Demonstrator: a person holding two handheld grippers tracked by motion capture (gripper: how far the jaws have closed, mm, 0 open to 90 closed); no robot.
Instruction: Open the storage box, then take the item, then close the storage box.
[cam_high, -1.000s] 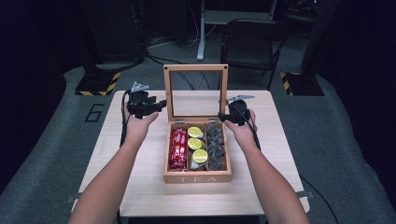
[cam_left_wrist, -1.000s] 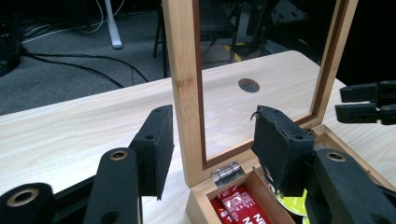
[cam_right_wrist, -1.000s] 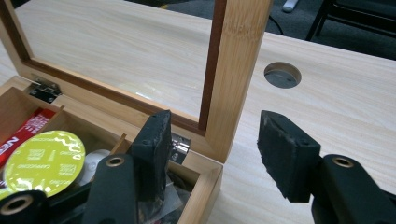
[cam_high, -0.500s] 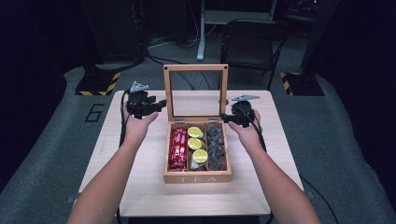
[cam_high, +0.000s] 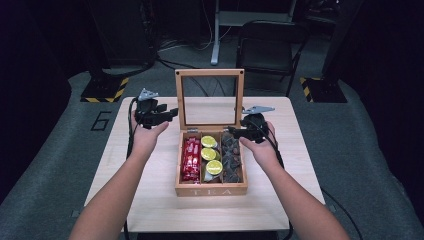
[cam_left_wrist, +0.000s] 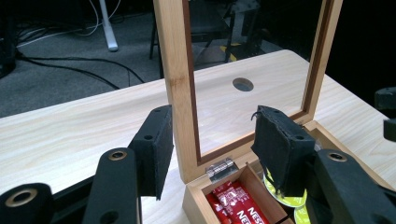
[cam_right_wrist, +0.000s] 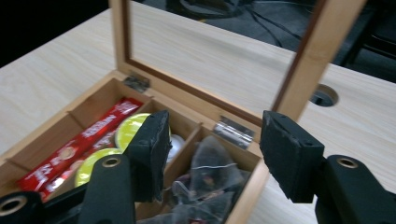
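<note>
A wooden tea box (cam_high: 210, 191) stands mid-table with its glass-paned lid (cam_high: 210, 73) upright. Inside lie red sachets (cam_high: 191, 159), yellow-green capsules (cam_high: 210, 152) and dark tea bags (cam_high: 231, 157). My left gripper (cam_high: 174, 113) is at the lid's left edge. In the left gripper view its jaws (cam_left_wrist: 212, 135) straddle the lid's left post (cam_left_wrist: 180, 93) without squeezing it, open. My right gripper (cam_high: 234, 131) hovers at the lid's lower right corner. Its open jaws (cam_right_wrist: 215, 140) hang over the tea bags (cam_right_wrist: 205, 182) and a hinge (cam_right_wrist: 233, 131), holding nothing.
The light wooden table (cam_high: 150, 200) has a round cable hole (cam_left_wrist: 243, 84) behind the box. A black chair (cam_high: 265, 45) and cables stand on the floor beyond the far edge. Bare tabletop lies on both sides of the box.
The right gripper has shifted slightly beside the lid's right edge. The left hand and the box have kept still.
</note>
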